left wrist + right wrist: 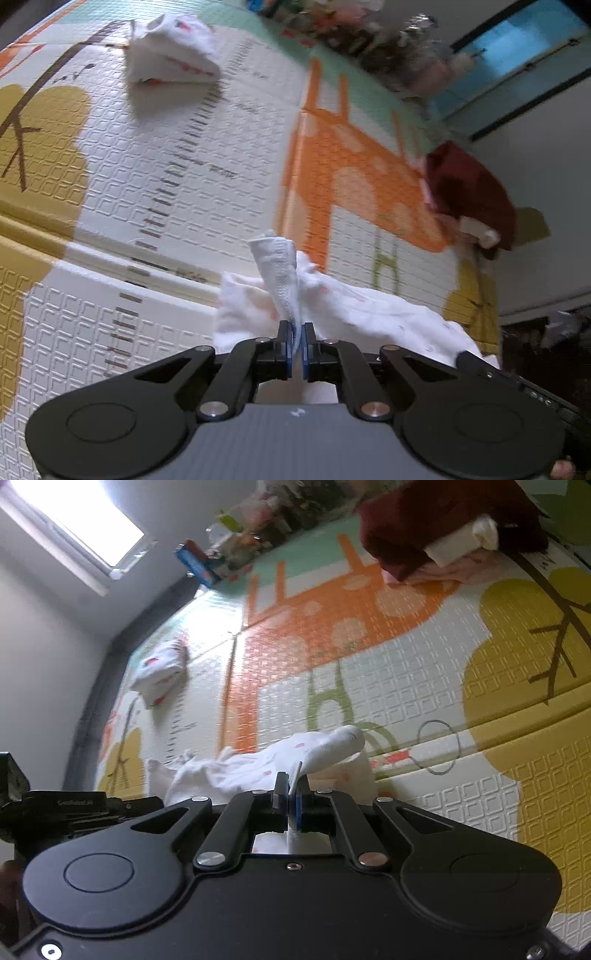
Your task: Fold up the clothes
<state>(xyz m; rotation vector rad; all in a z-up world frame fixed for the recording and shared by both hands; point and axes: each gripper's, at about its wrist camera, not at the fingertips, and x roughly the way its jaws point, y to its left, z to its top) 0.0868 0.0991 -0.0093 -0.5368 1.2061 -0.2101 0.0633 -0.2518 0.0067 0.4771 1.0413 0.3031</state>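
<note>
Both black grippers, left [298, 341] and right [291, 797], pinched tight on the crumpled white red-dotted cloth garment [354, 306] over the patterned foam mat [155, 162]

- The left tool [298, 341] is closed tight on a bunched fold of a white garment [332, 306] with faint pink spots; a ribbed strip of it stands up above the blue pads.
- The rest of that garment trails right across the patterned play mat [207, 177].
- A folded white garment [173, 48] with red markings lies far up the mat, well apart.
- A dark red garment [469, 188] sits at the mat's right edge, on the orange giraffe print.
- Blurred clutter lines the far edge.
</note>
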